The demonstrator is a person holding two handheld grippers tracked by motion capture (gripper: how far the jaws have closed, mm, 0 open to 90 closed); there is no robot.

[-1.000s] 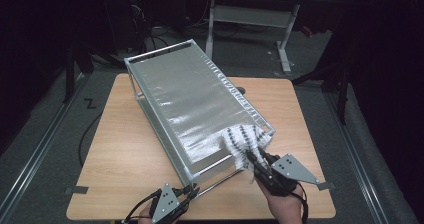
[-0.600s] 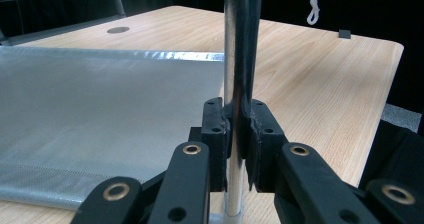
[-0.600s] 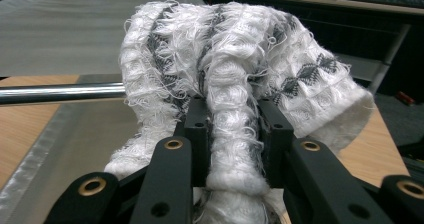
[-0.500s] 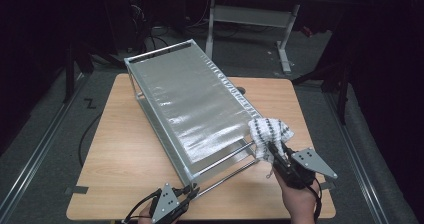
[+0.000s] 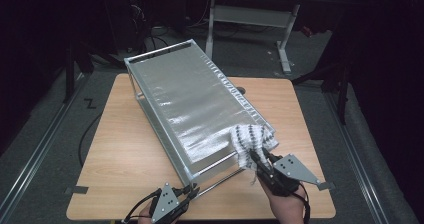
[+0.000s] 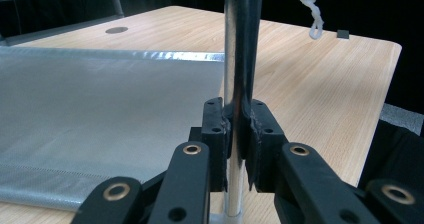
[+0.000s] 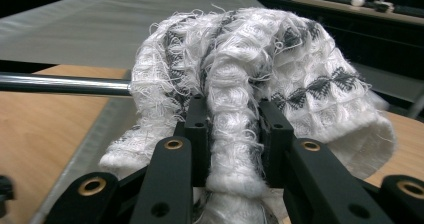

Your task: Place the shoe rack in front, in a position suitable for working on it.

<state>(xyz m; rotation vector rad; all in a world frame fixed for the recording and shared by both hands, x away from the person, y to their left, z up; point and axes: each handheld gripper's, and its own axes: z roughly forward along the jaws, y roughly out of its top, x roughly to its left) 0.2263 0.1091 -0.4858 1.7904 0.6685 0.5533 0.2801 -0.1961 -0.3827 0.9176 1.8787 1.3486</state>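
We find the silver mesh rack (image 5: 195, 109) lying across the wooden table (image 5: 120, 154), stiff and likely slick, best steadied by its near metal rod (image 6: 235, 44), on which the left gripper (image 5: 189, 191) is clamped. The right gripper (image 7: 234, 129) pinches the soft, light cloth (image 5: 250, 141) (frayed, liable to snag) at the rack's near right corner, where that rod crowds it.

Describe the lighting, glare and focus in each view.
High view: dim dark room, soft glare streaks on the silver mesh-topped metal rack. Left gripper view: sharp bright highlight down the shiny chrome rod clamped in the left hand-held gripper; far table edge soft. Right gripper view: the white grey-patterned woven cloth is crisp in the right hand-held gripper, background blurred.
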